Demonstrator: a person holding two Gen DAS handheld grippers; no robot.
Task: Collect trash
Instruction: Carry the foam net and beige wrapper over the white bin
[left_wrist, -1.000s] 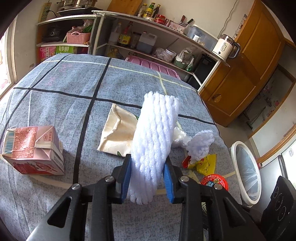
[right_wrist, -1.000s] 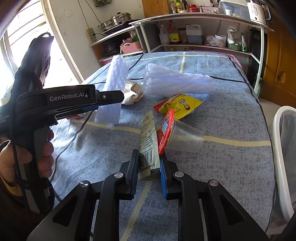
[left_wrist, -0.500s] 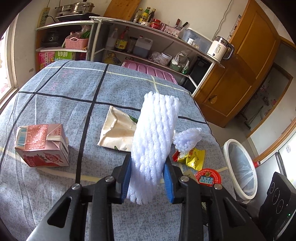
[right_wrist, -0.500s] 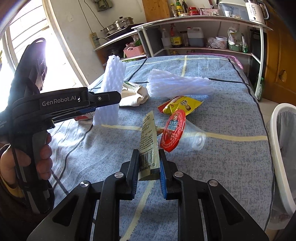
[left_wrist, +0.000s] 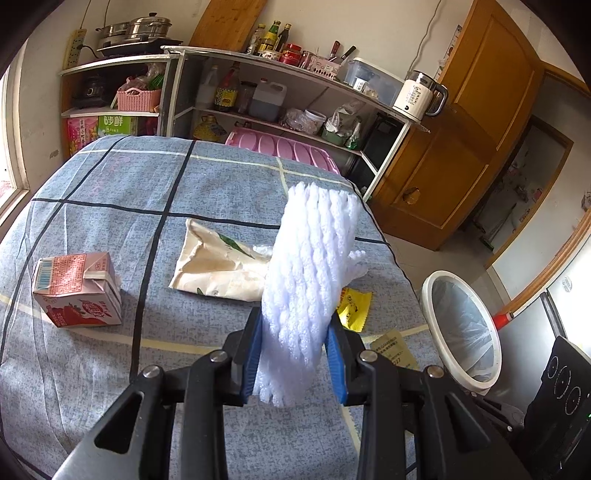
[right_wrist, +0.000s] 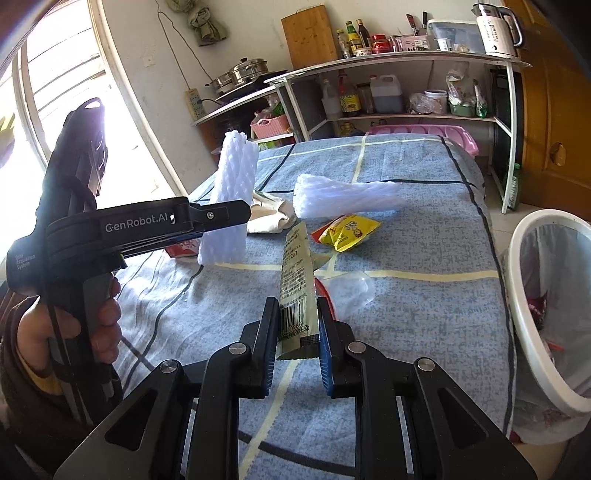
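1. A white round bin (right_wrist: 524, 332), lined with a clear plastic bag, stands on the floor beside the table (right_wrist: 424, 295); a few red scraps can be seen low inside it.
2. The left gripper (left_wrist: 295, 354) is held above the table, tilted downward, and is clamped on a white foam net sleeve (left_wrist: 306, 280), which stands nearly upright between its blue pads. In the right wrist view a person's hand (right_wrist: 70, 332) is seen wrapped around that gripper's black handle.
3. The right gripper (right_wrist: 295, 332) is also angled downward and is closed on a flat, tan snack wrapper (right_wrist: 295, 273) with a printed barcode, which is lifted clear of the cloth.
4. The table is covered by a blue-grey cloth with dark and pale stripes. Lying on it are a second foam net (right_wrist: 343, 195), a crinkled yellow packet (right_wrist: 347, 229), a clear plastic cup (right_wrist: 347, 288) on its side, a cream paper bag (left_wrist: 218, 266) and a pink milk carton (left_wrist: 77, 291).
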